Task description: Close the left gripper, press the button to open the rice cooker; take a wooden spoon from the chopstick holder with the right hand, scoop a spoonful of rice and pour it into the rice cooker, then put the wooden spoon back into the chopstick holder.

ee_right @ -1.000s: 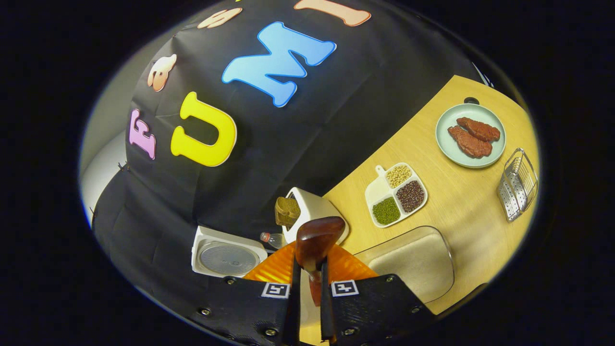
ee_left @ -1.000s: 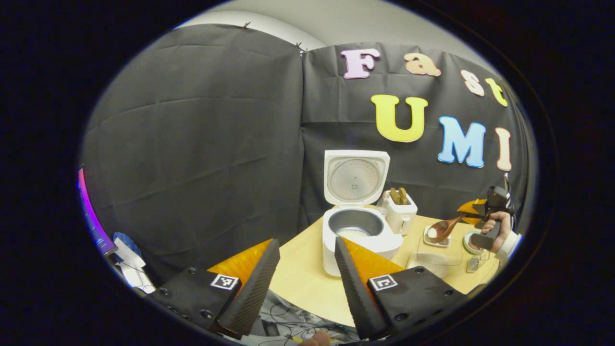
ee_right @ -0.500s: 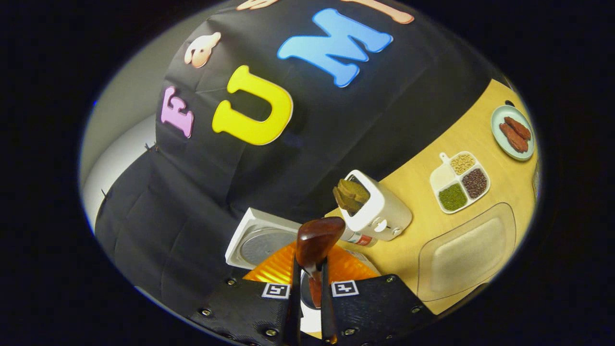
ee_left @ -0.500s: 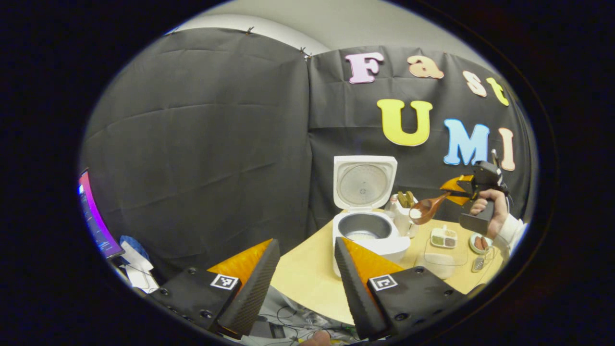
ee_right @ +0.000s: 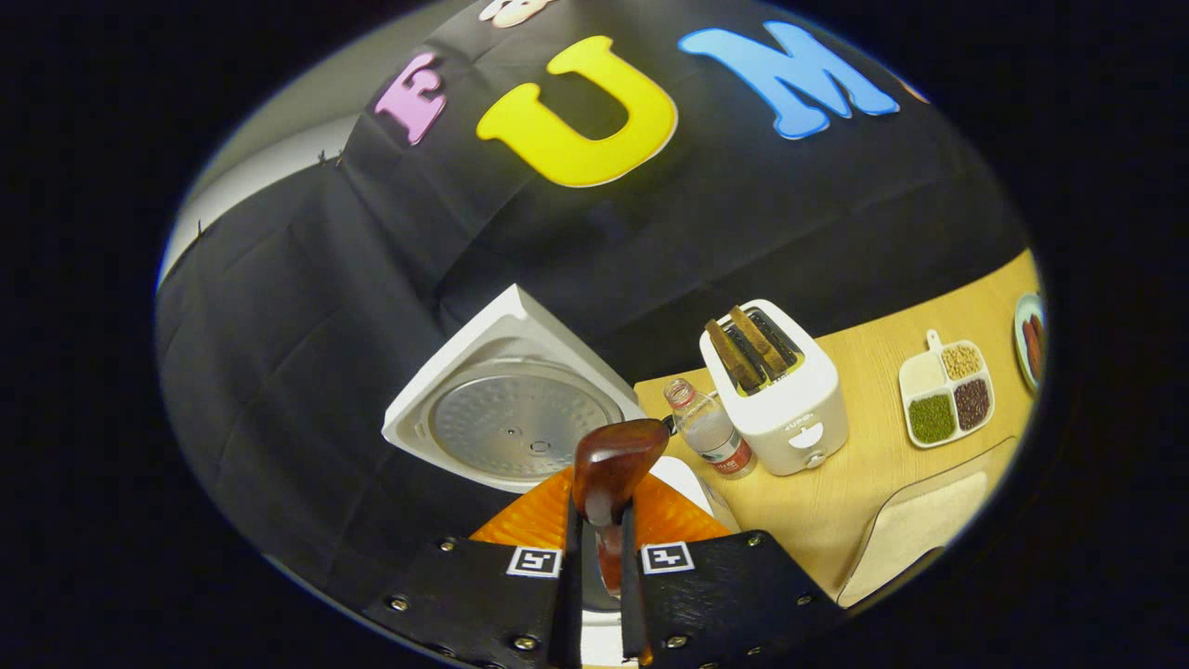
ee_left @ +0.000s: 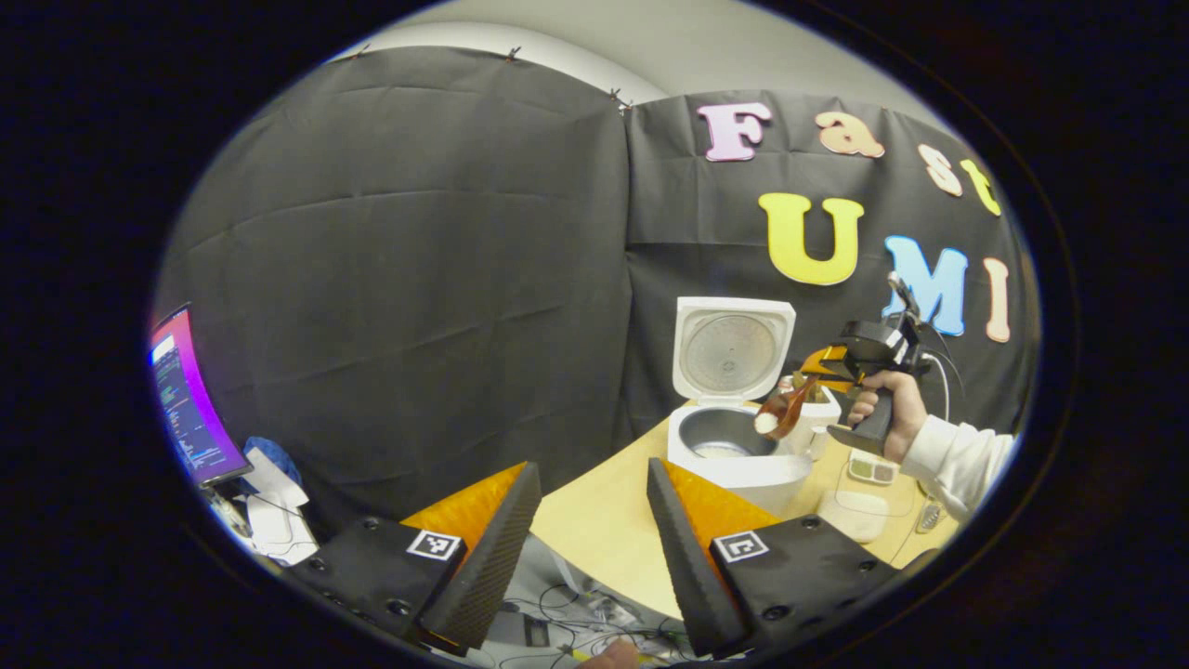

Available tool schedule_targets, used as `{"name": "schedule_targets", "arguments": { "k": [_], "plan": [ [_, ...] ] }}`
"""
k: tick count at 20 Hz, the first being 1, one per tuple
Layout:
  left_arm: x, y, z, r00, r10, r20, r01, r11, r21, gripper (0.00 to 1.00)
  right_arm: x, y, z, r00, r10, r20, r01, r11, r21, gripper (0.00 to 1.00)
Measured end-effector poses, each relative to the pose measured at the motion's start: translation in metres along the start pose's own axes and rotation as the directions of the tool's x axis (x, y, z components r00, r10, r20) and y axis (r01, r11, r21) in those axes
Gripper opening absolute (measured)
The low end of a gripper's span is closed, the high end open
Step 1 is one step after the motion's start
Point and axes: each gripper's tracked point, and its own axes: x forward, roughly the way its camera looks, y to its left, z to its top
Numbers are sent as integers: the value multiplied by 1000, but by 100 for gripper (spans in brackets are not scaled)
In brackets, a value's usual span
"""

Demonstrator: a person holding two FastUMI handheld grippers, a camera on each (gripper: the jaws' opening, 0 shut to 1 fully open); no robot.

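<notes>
In the left gripper view, the left gripper (ee_left: 585, 539) hangs off the table (ee_left: 604, 534) edge with its fingers wide apart, while the spoon (ee_left: 778, 415), carrying rice, has moved from near the toaster (ee_left: 822, 409) to the rim of the open rice cooker (ee_left: 734, 437), held by the right gripper (ee_left: 822, 364). In the right gripper view, the right gripper (ee_right: 599, 567) stays clamped on the spoon (ee_right: 613, 465) handle; the cooker's lid (ee_right: 511, 409) now looms closer, and the bottle (ee_right: 713, 435) and toaster (ee_right: 776, 390) have shifted right.

Your right gripper (ee_right: 594, 557): clamped on the wooden spoon (ee_right: 613, 469) handle.
Rice cooker (ee_right: 506, 409): lid open, just beyond your spoon.
Toaster (ee_right: 776, 390): right of it, bottle (ee_right: 711, 432) between.
</notes>
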Motion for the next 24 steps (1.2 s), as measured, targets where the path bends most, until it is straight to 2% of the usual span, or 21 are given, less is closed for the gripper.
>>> {"name": "schedule_targets", "arguments": {
  "k": [1,2,3,4,7,8,9,10,11,12,16,18,21,23,24],
  "plan": [
    [-1,4,-3,1000,10,-7,-10,1000,-9,78,6,2,-3,1000,-5,-8,4,999,-44,17],
    [-1,7,-5,1000,19,-14,-20,1000,-17,89,12,5,-7,1000,-9,-12,8,996,-84,17],
    [-1,11,-9,999,27,-19,-28,999,-25,78,17,7,-10,1000,-13,-16,11,992,-125,17],
    [-1,13,-11,999,34,-21,-35,999,-30,84,23,12,-12,1000,-14,-20,11,986,-166,17],
    [-4,19,-12,998,49,-26,-50,998,-31,84,26,24,-20,1000,-9,-29,0,959,-284,17],
    [-4,20,-13,998,53,-28,-54,998,-33,89,30,27,-23,1000,-5,-29,-5,947,-321,17],
    [-5,21,-15,998,56,-31,-57,998,-37,84,33,30,-25,1000,-1,-27,-9,933,-360,17],
    [-4,22,-15,998,58,-34,-59,997,-40,84,35,33,-28,1000,6,-26,-16,915,-404,16],
    [-4,22,-16,998,60,-37,-62,997,-43,89,34,36,-30,1000,12,-23,-21,891,-454,17],
    [-3,23,-17,997,62,-37,-63,997,-43,84,34,41,-33,1000,16,-22,-25,864,-503,16],
    [-5,25,-18,997,72,-34,-74,996,-45,84,38,52,-46,999,29,-20,-35,755,-655,16],
    [-7,27,-18,996,77,-38,-79,996,-47,84,40,55,-54,999,40,-15,-38,682,-731,16],
    [-9,28,-21,996,83,-41,-85,995,-47,84,36,62,-62,998,59,8,-26,550,-835,17],
    [-10,26,-19,996,83,-40,-85,995,-48,84,34,63,-68,997,72,19,-18,482,-876,17],
    [-11,25,-19,996,83,-41,-85,995,-47,84,31,66,-70,997,77,19,-19,463,-886,17]
  ]
}}
